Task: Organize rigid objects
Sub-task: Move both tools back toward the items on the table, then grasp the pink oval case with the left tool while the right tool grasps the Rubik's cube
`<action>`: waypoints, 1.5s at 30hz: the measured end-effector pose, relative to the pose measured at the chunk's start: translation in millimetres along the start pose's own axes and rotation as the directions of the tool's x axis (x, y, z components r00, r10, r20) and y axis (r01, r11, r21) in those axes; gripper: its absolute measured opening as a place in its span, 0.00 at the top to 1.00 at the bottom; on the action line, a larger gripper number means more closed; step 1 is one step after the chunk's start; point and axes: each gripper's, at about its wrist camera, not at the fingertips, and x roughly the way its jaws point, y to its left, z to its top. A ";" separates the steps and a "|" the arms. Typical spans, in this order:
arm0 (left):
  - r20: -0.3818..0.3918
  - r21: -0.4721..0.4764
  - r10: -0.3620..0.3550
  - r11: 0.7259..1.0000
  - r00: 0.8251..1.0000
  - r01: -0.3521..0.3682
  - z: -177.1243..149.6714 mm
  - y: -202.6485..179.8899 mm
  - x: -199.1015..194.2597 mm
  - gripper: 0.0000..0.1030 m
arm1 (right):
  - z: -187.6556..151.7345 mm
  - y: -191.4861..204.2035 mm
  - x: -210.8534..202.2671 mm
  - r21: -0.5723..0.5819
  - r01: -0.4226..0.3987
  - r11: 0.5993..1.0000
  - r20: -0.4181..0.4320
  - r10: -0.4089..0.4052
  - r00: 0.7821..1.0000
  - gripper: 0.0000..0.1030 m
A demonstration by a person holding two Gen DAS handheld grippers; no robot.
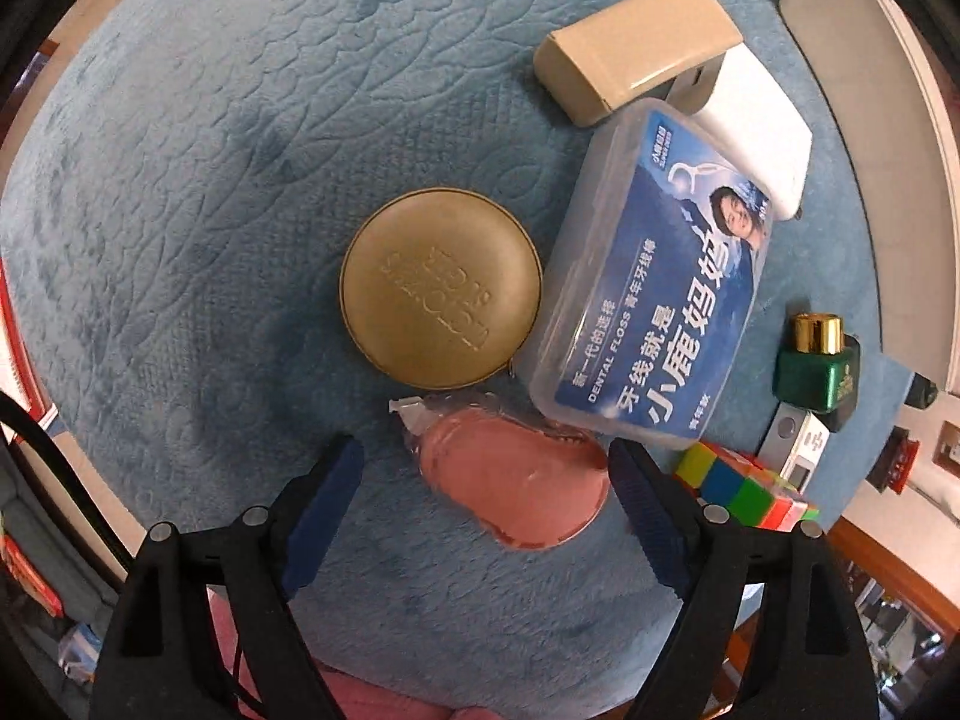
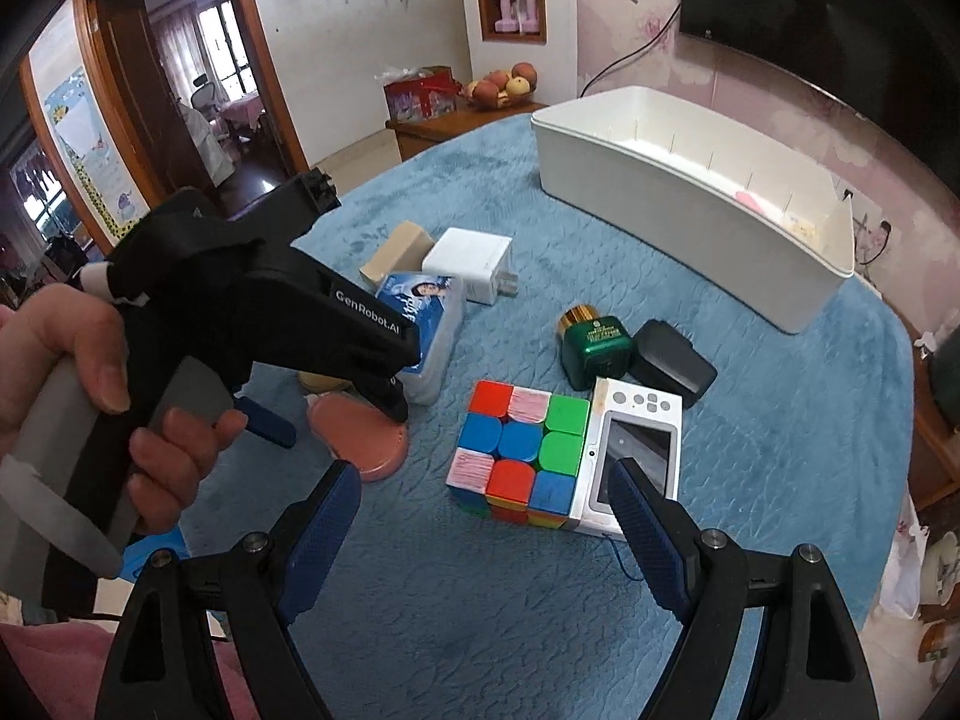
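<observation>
My left gripper (image 1: pixel 487 468) is open, its blue pads either side of a pink oval case (image 1: pixel 516 474) on the blue cloth. Beyond it lie a round gold tin (image 1: pixel 440 288), a blue dental floss box (image 1: pixel 654 294), a beige block (image 1: pixel 636 48) and a white charger (image 1: pixel 762 120). My right gripper (image 2: pixel 486 492) is open and empty, just above the table in front of a Rubik's cube (image 2: pixel 519 450) and a small white camera (image 2: pixel 636 450). The left gripper (image 2: pixel 336 414) shows in the right wrist view over the pink case (image 2: pixel 366 438).
A long white bin (image 2: pixel 690 204) stands at the back right of the table. A green bottle with gold cap (image 2: pixel 594 342) and a black case (image 2: pixel 672 360) lie behind the camera. A wooden cabinet with fruit (image 2: pixel 498 90) stands beyond the table.
</observation>
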 end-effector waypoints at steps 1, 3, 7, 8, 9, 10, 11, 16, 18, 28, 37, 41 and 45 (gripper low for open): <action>-0.004 -0.006 0.008 1.000 1.000 -0.008 1.2 -3.8 1.8 0.15 | 0.4 -1.0 1.7 0.001 -0.002 1.000 -0.002 0.002 1.000 0.18; -0.018 -0.017 0.034 0.999 0.999 -0.035 6.3 -9.3 3.4 0.15 | 1.0 -3.0 5.5 0.002 -0.005 1.000 -0.008 0.005 1.000 0.18; -0.027 -0.027 0.079 0.996 0.997 -0.079 7.3 -18.8 10.9 0.15 | 2.2 -4.2 13.1 -0.008 -0.013 1.000 -0.019 0.013 1.000 0.18; -0.027 -0.026 0.087 0.996 0.996 -0.087 8.8 -20.7 12.7 0.15 | 2.6 -4.1 15.7 -0.014 -0.015 1.000 -0.021 0.014 1.000 0.18; -0.027 -0.022 0.099 0.995 0.995 -0.099 9.1 -23.4 14.0 0.16 | 2.6 -3.9 17.5 -0.018 -0.017 1.000 -0.024 0.017 1.000 0.18; -0.027 -0.021 0.105 0.994 0.994 -0.106 9.7 -24.9 14.1 0.16 | 2.5 -3.5 19.7 -0.022 -0.018 1.000 -0.028 0.018 0.999 0.18; -0.026 -0.022 0.112 0.993 0.993 -0.112 9.5 -28.3 15.6 0.16 | 2.4 -2.9 22.3 -0.027 -0.019 0.999 -0.032 0.018 0.999 0.18; -0.016 -0.022 0.127 0.992 0.992 -0.128 9.6 -39.0 19.5 0.18 | 1.3 -0.5 30.2 -0.047 -0.019 0.999 -0.049 0.017 0.999 0.18; -0.013 -0.026 0.130 0.991 0.991 -0.130 0.7 -39.3 11.2 0.22 | 0.4 0.1 33.1 -0.052 -0.016 0.999 -0.056 0.014 0.998 0.18; -0.010 -0.036 0.086 0.996 0.996 -0.086 1.5 -18.8 -1.3 0.33 | 0.5 -5.7 51.6 -0.009 -0.019 1.000 -0.096 0.018 0.995 0.18; -0.038 -0.028 0.062 0.998 0.997 -0.063 -16.1 15.1 -7.2 0.33 | 4.3 -5.3 67.0 -0.004 0.001 1.000 -0.120 -0.001 0.993 0.18; -0.063 -0.036 0.055 0.998 0.996 -0.058 -25.4 32.2 -7.2 0.33 | 4.3 -1.8 70.7 -0.018 0.032 0.999 -0.120 -0.034 0.992 0.19; -0.081 -0.044 0.052 0.997 0.995 -0.056 -41.9 56.4 -9.6 0.33 | 4.7 -0.6 71.0 -0.024 0.077 0.997 -0.114 -0.079 0.990 0.32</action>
